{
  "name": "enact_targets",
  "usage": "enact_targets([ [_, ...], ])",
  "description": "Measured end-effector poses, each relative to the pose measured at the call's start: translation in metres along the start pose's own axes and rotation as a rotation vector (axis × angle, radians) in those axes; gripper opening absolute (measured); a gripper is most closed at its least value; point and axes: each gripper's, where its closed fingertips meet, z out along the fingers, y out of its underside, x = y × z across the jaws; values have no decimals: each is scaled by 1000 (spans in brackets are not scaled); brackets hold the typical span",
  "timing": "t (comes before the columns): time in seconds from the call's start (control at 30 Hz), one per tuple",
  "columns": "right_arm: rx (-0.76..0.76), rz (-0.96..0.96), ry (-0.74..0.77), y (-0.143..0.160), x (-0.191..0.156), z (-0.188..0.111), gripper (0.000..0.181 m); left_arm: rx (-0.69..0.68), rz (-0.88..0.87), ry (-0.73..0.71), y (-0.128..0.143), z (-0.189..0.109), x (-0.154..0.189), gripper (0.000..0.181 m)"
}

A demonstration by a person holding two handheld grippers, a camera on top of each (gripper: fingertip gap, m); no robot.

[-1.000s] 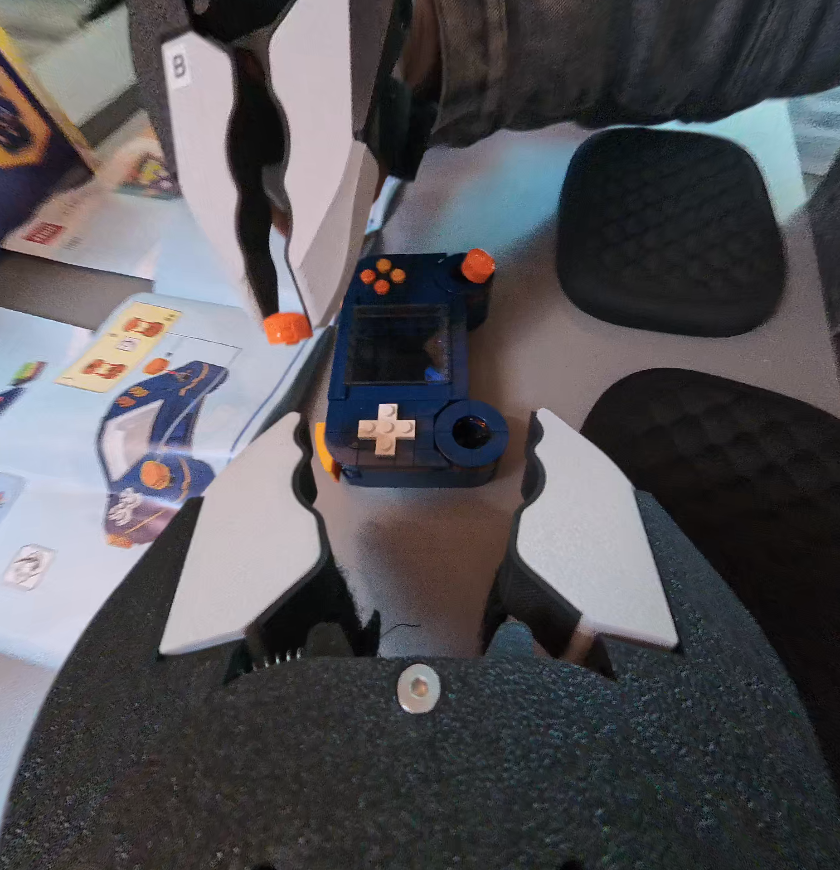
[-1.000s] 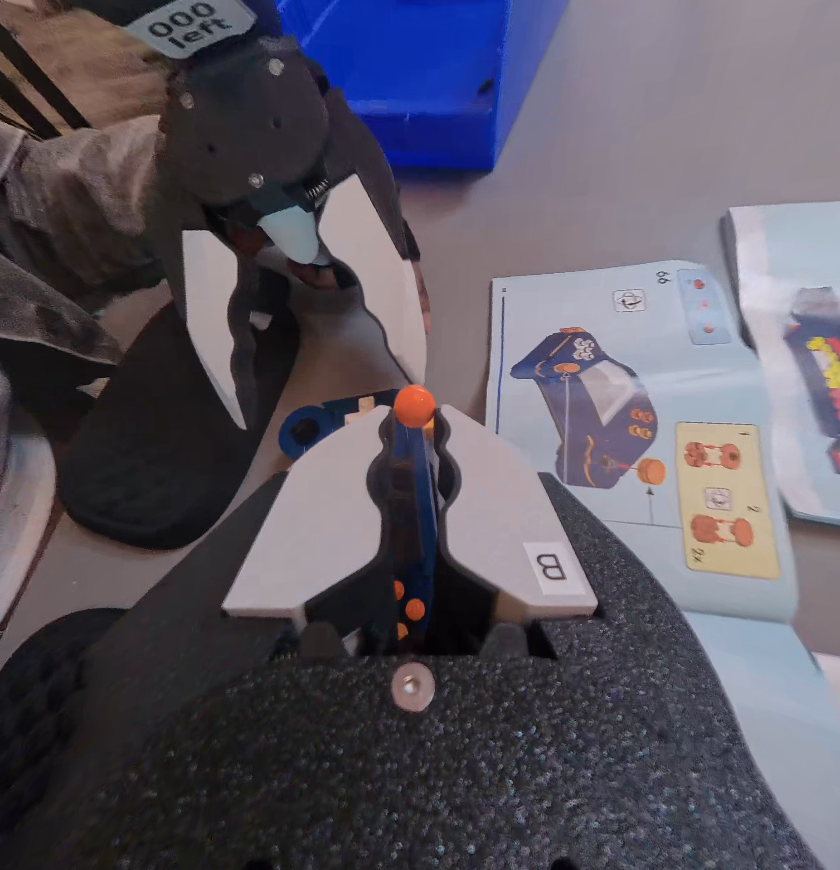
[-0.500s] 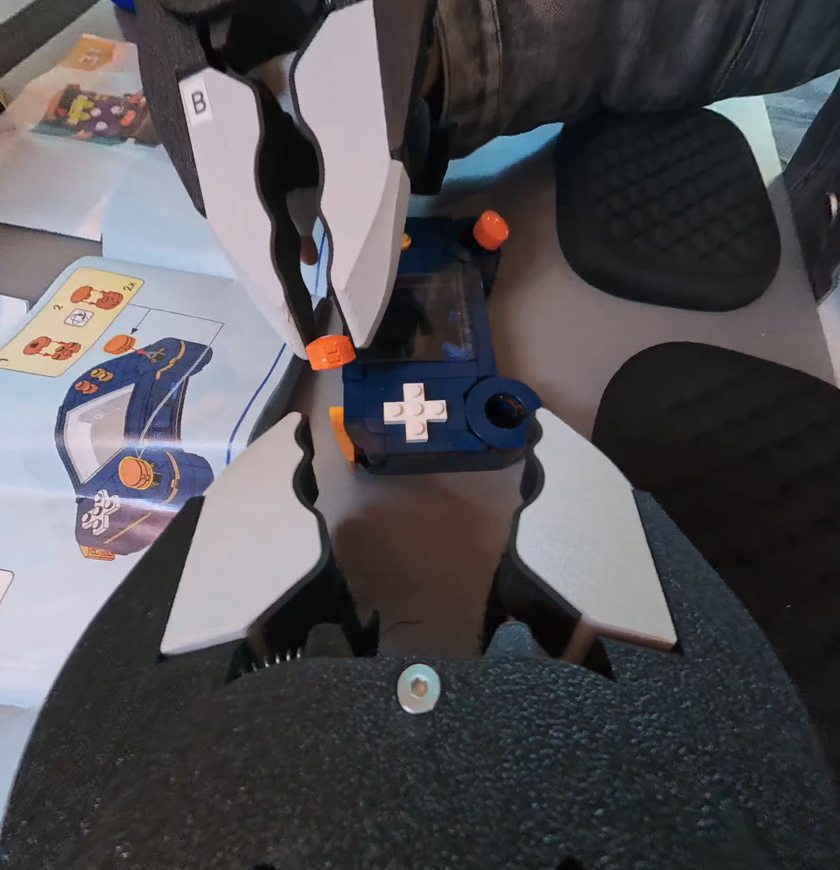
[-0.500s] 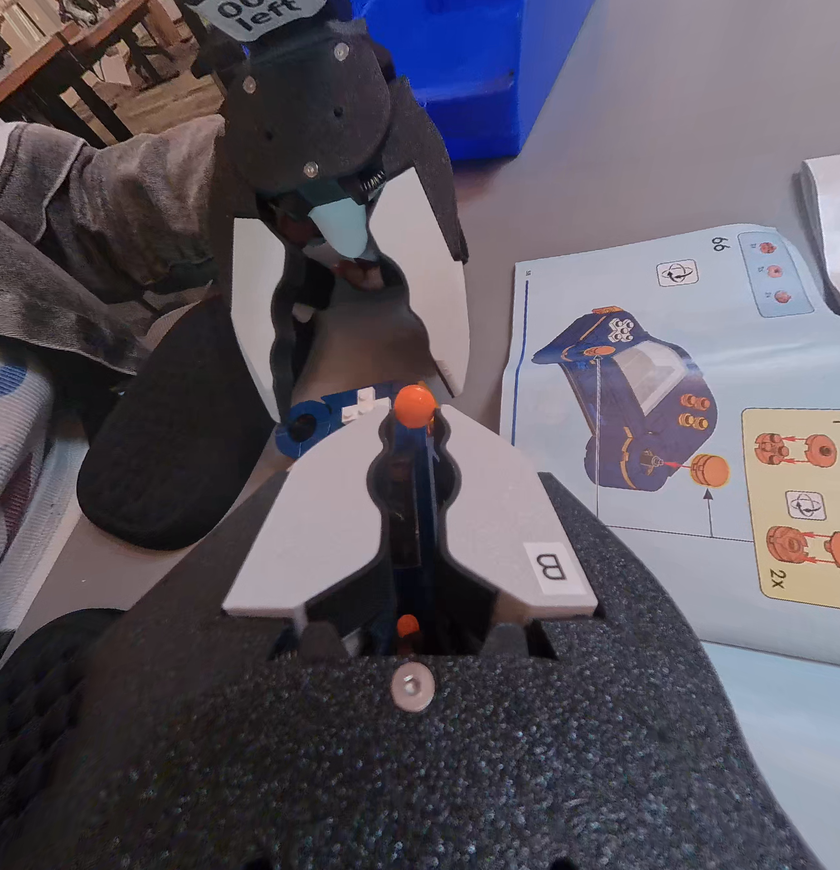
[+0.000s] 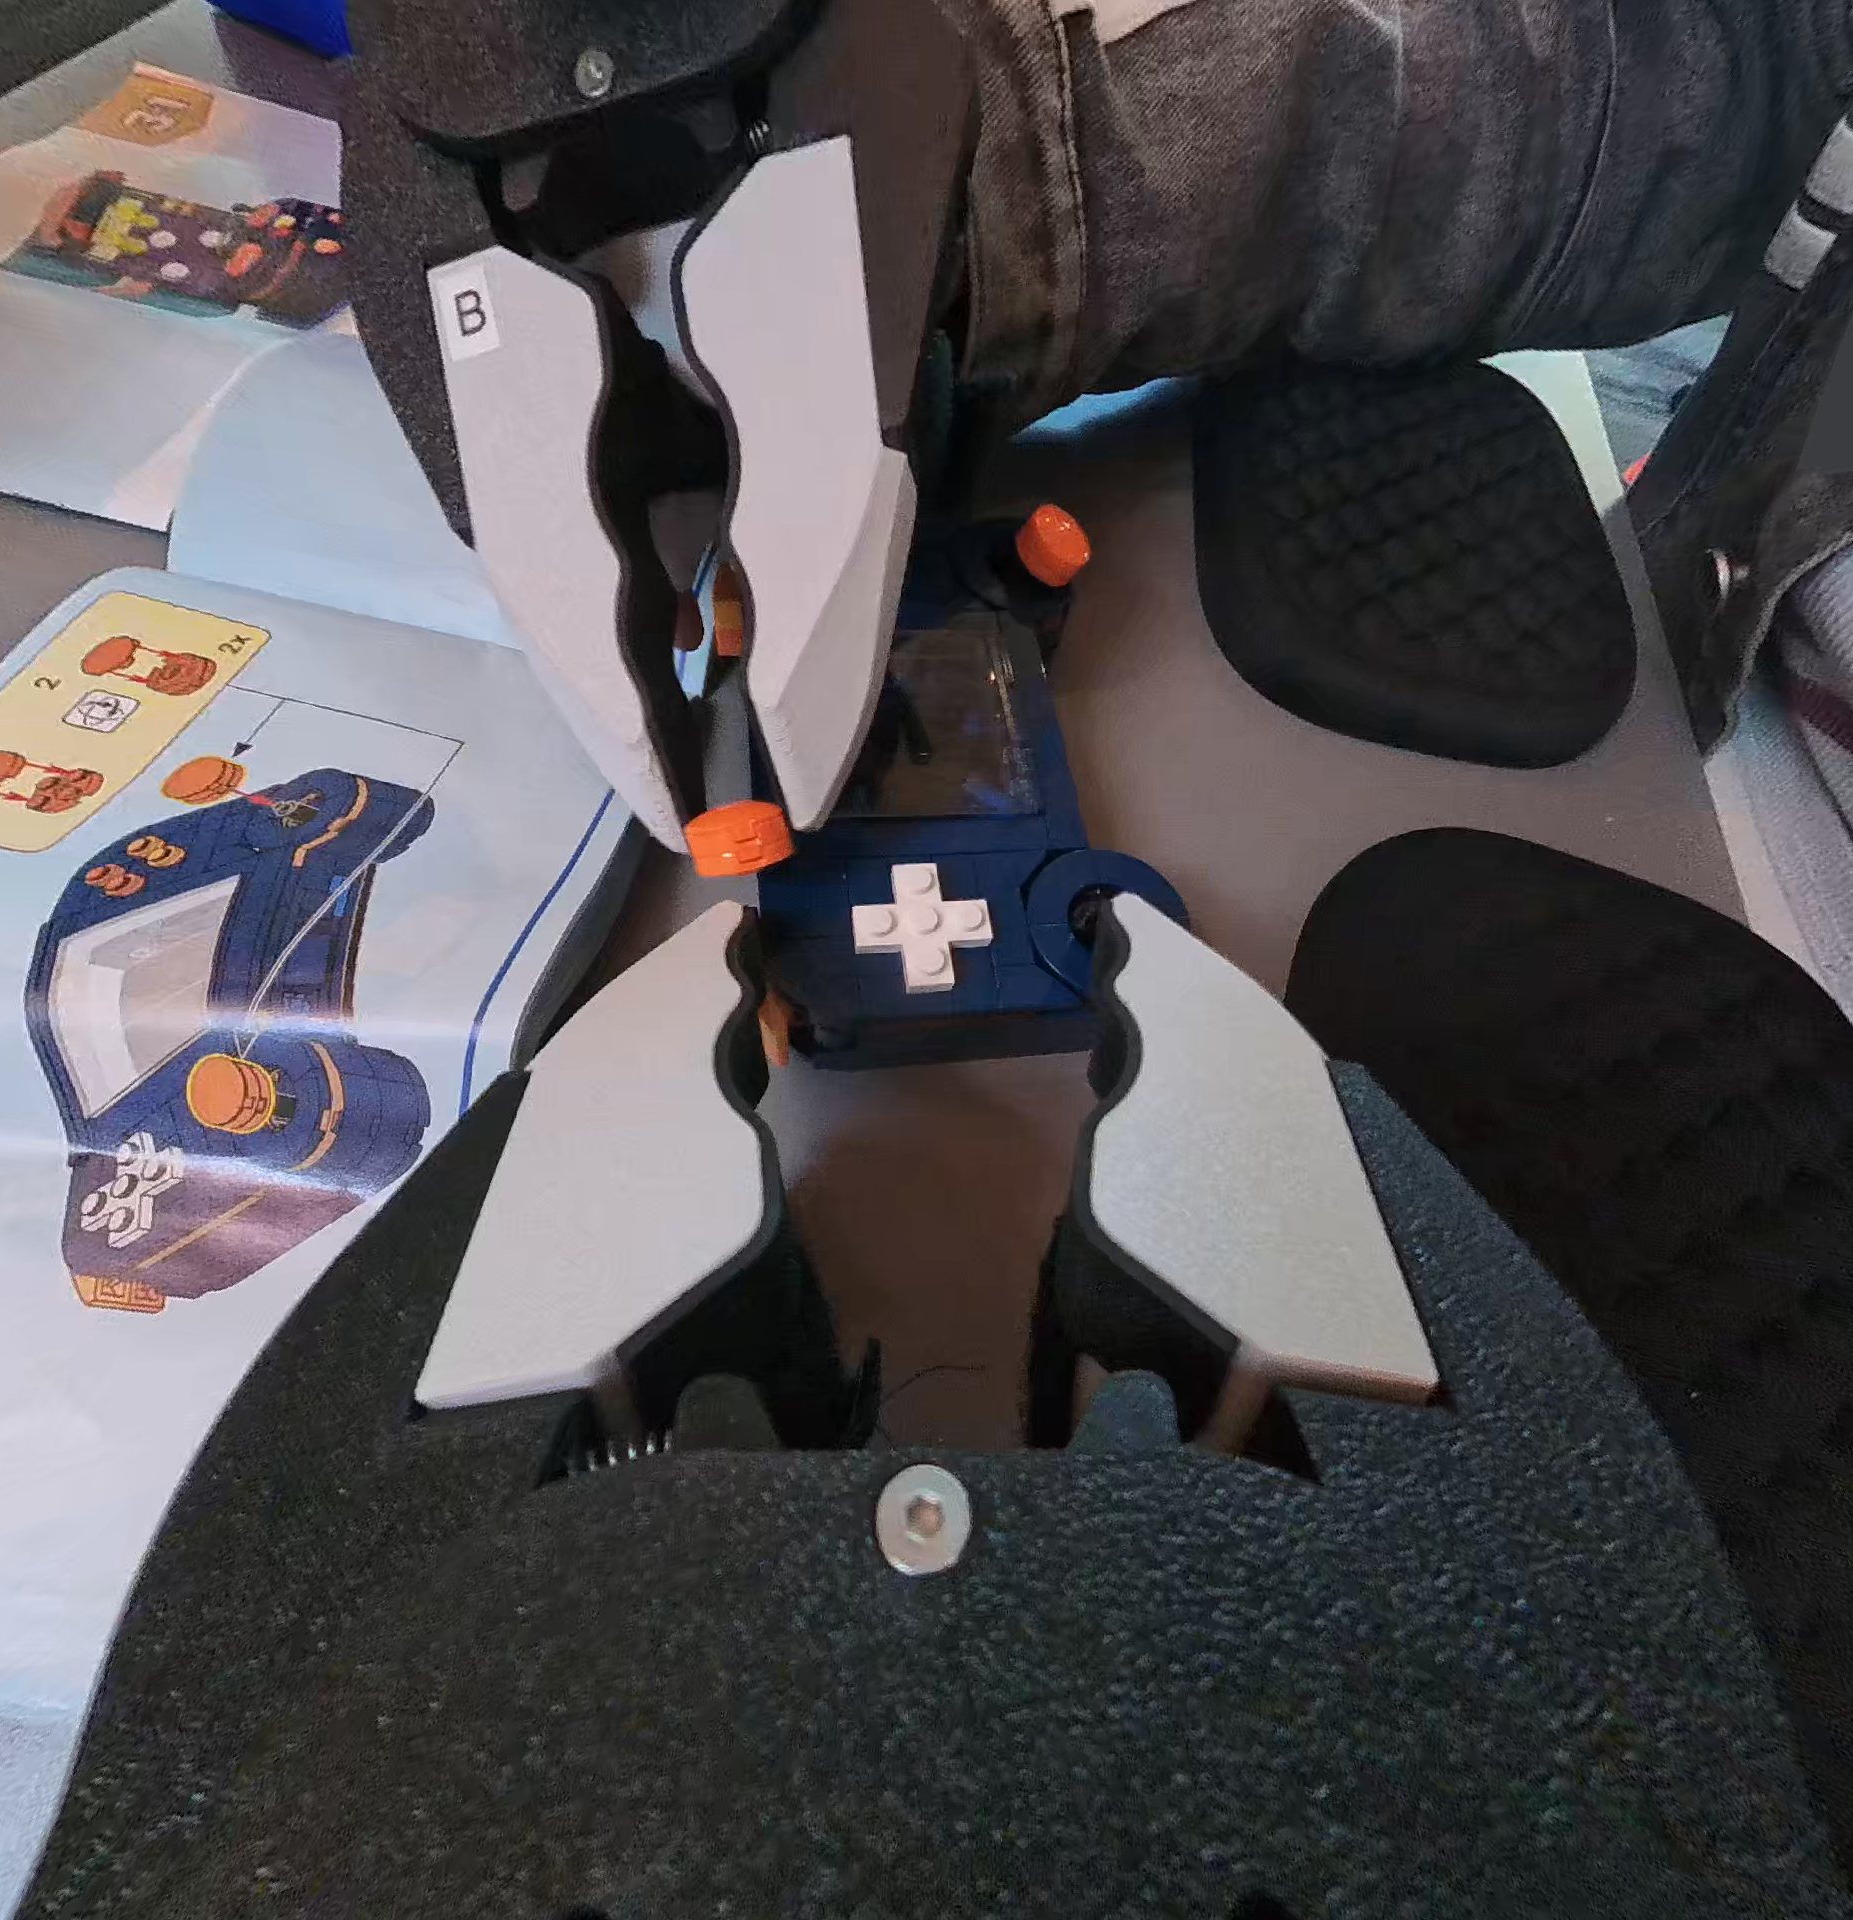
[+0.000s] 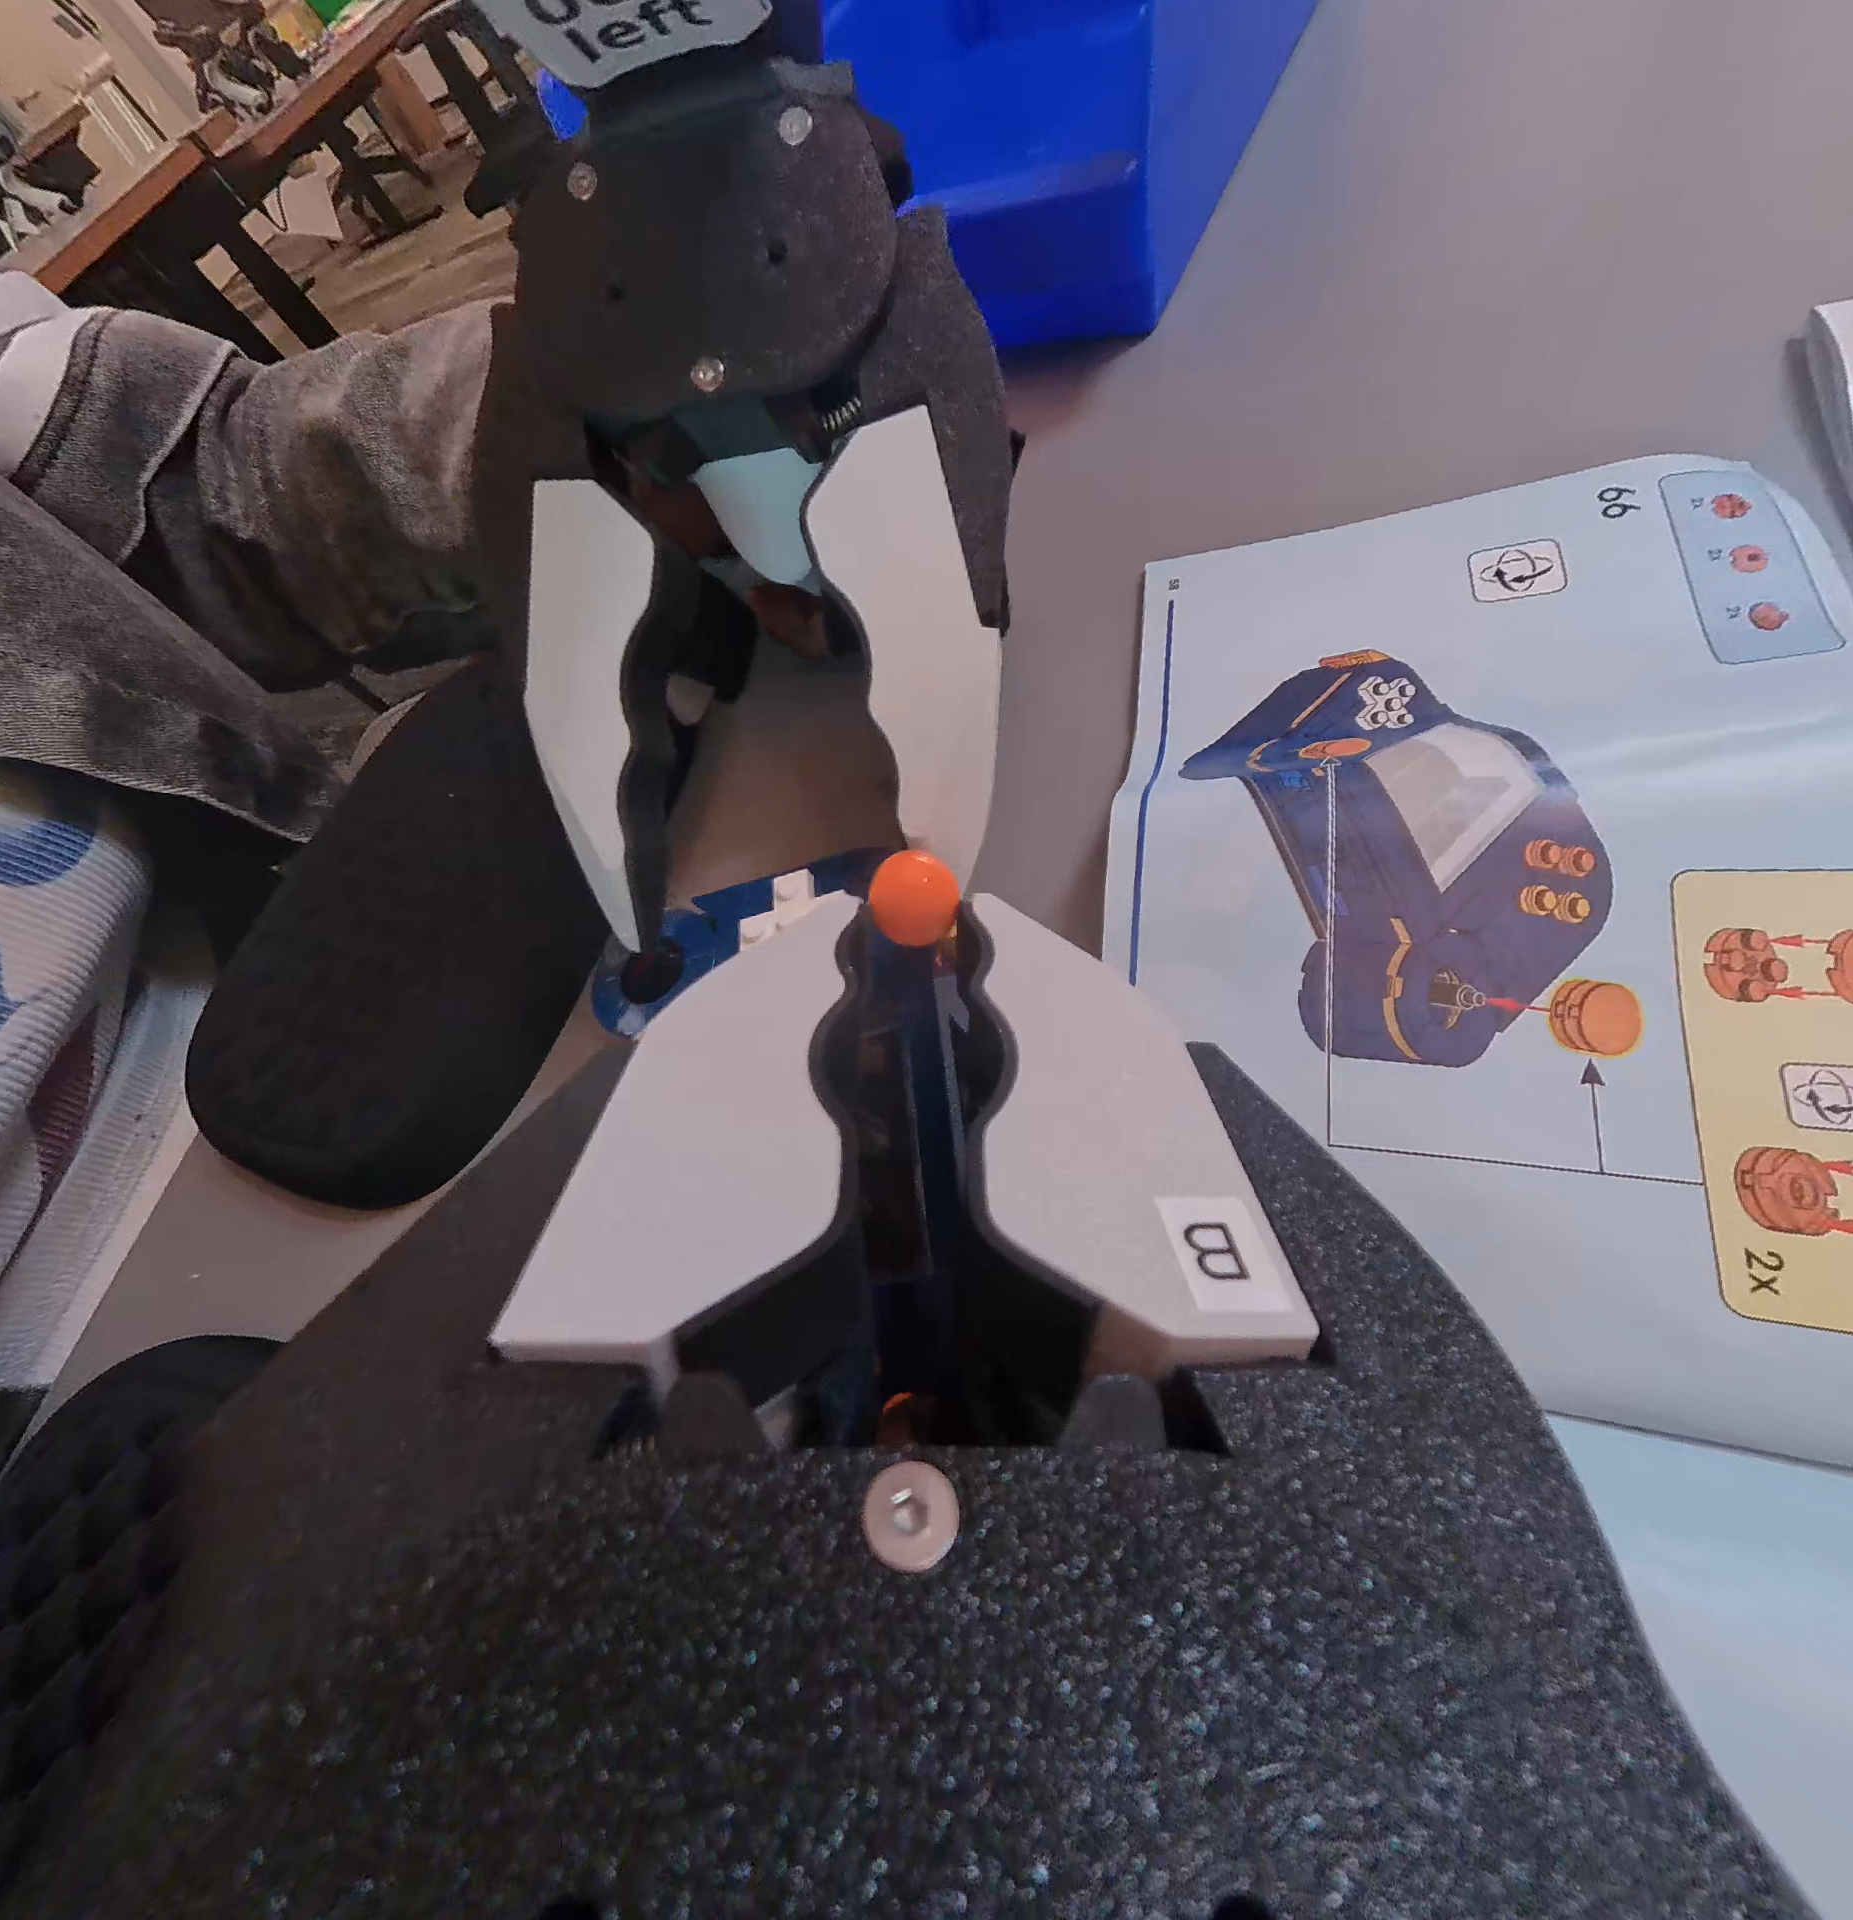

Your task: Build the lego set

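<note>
Grey fingers of the left gripper stand wide around the near end of the blue console on the table. Beyond, the right gripper pinches an orange knob: light, stiff, slippery, probably best held by its rim.

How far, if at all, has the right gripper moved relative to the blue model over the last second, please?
Yes. In the left wrist view, the right gripper with its orange knob has come nearer along the blue model, toward the white cross.
</note>
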Motion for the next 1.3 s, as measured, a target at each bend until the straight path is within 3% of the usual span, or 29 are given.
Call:
enact_targets([
  [0.1,11,4,-3,-1,0,-1,14,-4,7,6,0,1,2,63],
  [0.27,25,-73,33,-9,-7,-17,15,-15,16,-57,3,-1,1,85],
  [0.47,-73,-203,21,3,-44,-28,14,64,98,-199,-8,-14,25,59],
  [0.63,-5,-144,-2,14,-39,-24,14,8,163,-253,-7,0,42,41],
  [0.8,15,-135,18,14,-34,-23,14,-23,163,-274,1,7,37,26],
  [1.3,15,-114,8,18,-35,-17,14,-18,189,-300,0,8,38,19],
])
